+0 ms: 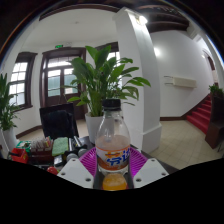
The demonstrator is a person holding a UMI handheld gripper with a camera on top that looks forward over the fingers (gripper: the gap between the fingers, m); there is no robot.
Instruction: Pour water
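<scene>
Gripper (114, 166): fingers are clamping the bottle, a pad pressing on each side.
Bottle (114, 150): standing upright between the fingers, orange liquid showing low down.
Plant (103, 82): sitting just beyond the bottle.
Chair (58, 122): standing farther back, beside the plant.

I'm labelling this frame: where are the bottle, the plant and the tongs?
bottle (114, 150): gripper view, on its label.
plant (100, 80): gripper view, on its leaves, beyond the bottle.
tongs (113, 165): gripper view, midway between the fingertips, which press on the bottle.
</scene>
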